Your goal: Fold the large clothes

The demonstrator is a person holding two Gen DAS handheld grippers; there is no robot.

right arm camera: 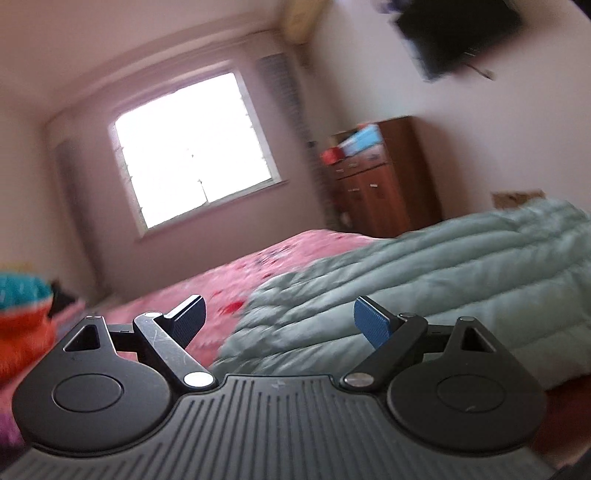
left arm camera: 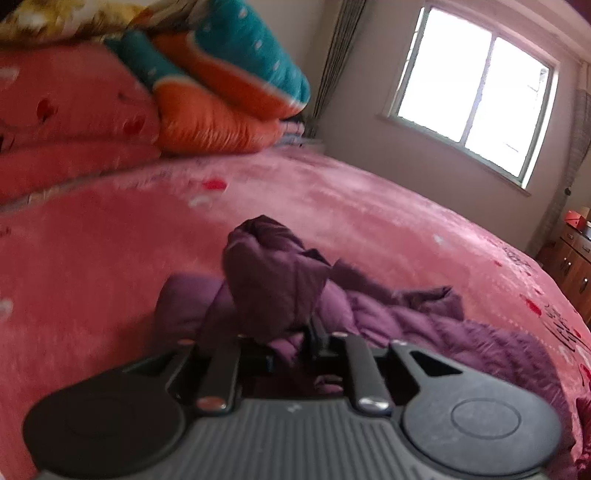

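Observation:
A purple padded jacket (left arm camera: 424, 325) lies crumpled on the pink bed cover (left arm camera: 110, 251). My left gripper (left arm camera: 280, 325) sits low over its near end, jaws close together, shut on a bunch of the purple cloth (left arm camera: 273, 266) that stands up from between the fingers and hides their tips. In the right wrist view a pale green quilted coat (right arm camera: 424, 273) is spread on the bed. My right gripper (right arm camera: 279, 321) hovers just short of its near edge, wide open, with nothing between its blue pads (right arm camera: 371, 325).
Folded quilts in red, orange and teal (left arm camera: 229, 85) are stacked at the head of the bed. A bright window (left arm camera: 476, 92) is in the far wall. A wooden cabinet (right arm camera: 380, 177) stands beyond the bed, and a dark screen (right arm camera: 458, 33) hangs high on the wall.

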